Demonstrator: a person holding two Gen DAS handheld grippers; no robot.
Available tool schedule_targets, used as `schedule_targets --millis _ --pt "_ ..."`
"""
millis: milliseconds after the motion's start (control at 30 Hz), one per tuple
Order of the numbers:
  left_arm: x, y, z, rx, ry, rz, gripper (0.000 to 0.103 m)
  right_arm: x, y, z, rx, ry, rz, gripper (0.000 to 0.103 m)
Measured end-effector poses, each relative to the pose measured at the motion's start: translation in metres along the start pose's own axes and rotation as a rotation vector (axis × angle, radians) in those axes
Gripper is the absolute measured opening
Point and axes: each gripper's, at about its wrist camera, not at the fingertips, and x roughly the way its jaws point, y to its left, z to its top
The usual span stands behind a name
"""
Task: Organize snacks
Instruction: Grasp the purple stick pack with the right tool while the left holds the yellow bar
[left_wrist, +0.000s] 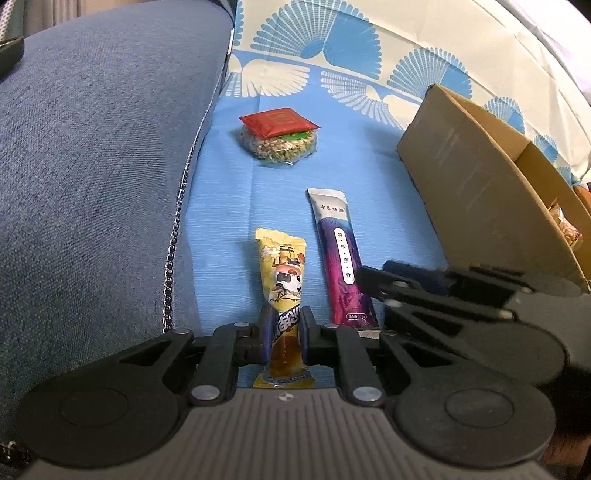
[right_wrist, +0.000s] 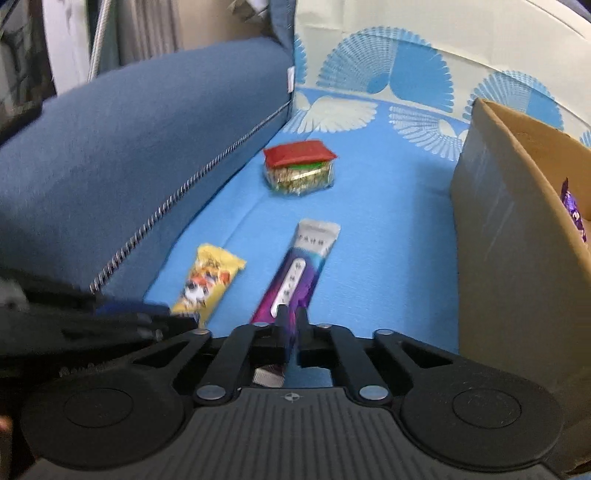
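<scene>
My left gripper (left_wrist: 283, 321) is shut on a yellow panda snack bar (left_wrist: 282, 273) that lies on the blue sofa cover; the bar also shows in the right wrist view (right_wrist: 207, 282). My right gripper (right_wrist: 292, 325) is shut on the near end of a purple and silver stick pack (right_wrist: 295, 275), which also shows in the left wrist view (left_wrist: 338, 251). A round rice cake with a red packet on top (left_wrist: 279, 138) lies farther back, also in the right wrist view (right_wrist: 299, 170). The right gripper (left_wrist: 373, 284) reaches in from the right in the left wrist view.
An open cardboard box (left_wrist: 476, 184) stands at the right with snacks inside; it also shows in the right wrist view (right_wrist: 517, 236). A blue sofa arm (left_wrist: 92, 166) rises at the left. The patterned backrest (left_wrist: 351, 44) is behind.
</scene>
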Motion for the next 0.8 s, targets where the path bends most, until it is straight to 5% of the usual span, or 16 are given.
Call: schedule_targets --millis 33,300,367,500,567,633,800 --pt "0.0 -0.001 0.0 0.005 0.001 0.002 0.013 0.001 -0.001 0.002 0.017 -0.004 0.007 0.026" --pt "0.002 -0.003 -0.001 0.019 0.01 0.011 0.013 0.032 -0.018 0.007 0.128 0.062 0.056 0.05" --pt "0.004 -0.003 -0.001 0.028 0.019 0.0 0.032 0.036 -0.018 0.009 0.113 0.066 0.056 0.052" --pt "0.008 -0.003 -0.001 0.04 0.045 -0.005 0.036 0.042 -0.01 0.015 0.081 0.094 0.078 0.069" --pt "0.008 -0.003 -0.001 0.043 0.047 -0.006 0.036 0.044 -0.004 0.016 0.052 0.103 0.06 0.066" --pt "0.008 -0.002 -0.002 0.039 0.044 -0.01 0.036 0.044 -0.001 0.017 0.016 0.106 0.012 0.036" --pt "0.009 -0.003 -0.002 0.037 0.044 -0.003 0.036 0.035 -0.01 0.019 0.005 0.12 -0.016 0.021"
